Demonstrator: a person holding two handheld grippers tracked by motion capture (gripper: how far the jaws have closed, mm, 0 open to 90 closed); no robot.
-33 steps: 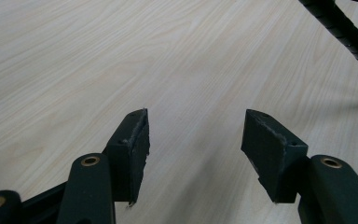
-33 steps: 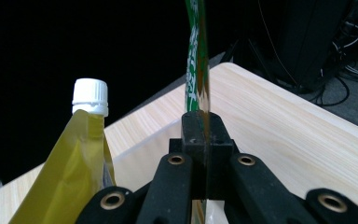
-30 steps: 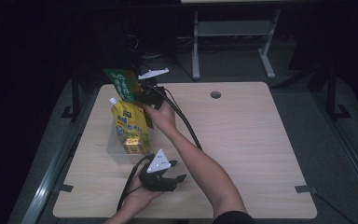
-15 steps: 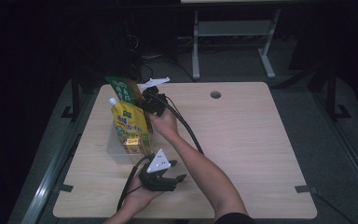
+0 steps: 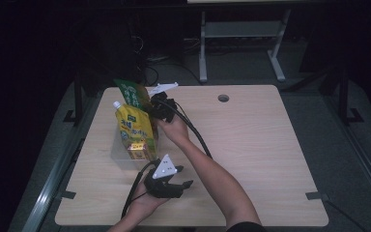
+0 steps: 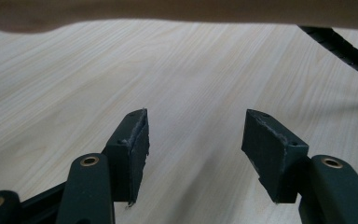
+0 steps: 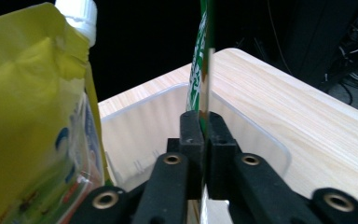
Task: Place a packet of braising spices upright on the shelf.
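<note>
**Green pouch gripped over the clear bin**

The green pouch (image 7: 199,70) stands edge-on at the centre of the right gripper view, its lower edge clamped between the pads of the right gripper (image 7: 204,135). The jaws have just been opening slightly, yet the pads press on the pouch from both sides. In the high view the green pouch (image 5: 131,94) sits at upper left of the tabletop, at the far end of the clear bin (image 5: 118,154), with the right gripper (image 5: 160,107) just to its right.

Container contents: the clear bin (image 7: 242,126) holds a yellow spouted pouch (image 7: 32,121) with a white cap, upright at the left of the right gripper view. In the high view the yellow spouted pouch (image 5: 134,129) stands directly in front of the green one.

The left gripper (image 5: 166,181) lies low at bottom centre of the high view, well apart from the bin. In the left gripper view its jaws (image 6: 193,144) stand wide with only bare wood between them.

Surface: a light wooden table (image 5: 261,145) with a round cable hole (image 5: 223,98) near its far edge. The surrounding room is dark; a metal stand (image 5: 241,38) occupies the upper centre of the frame.
</note>
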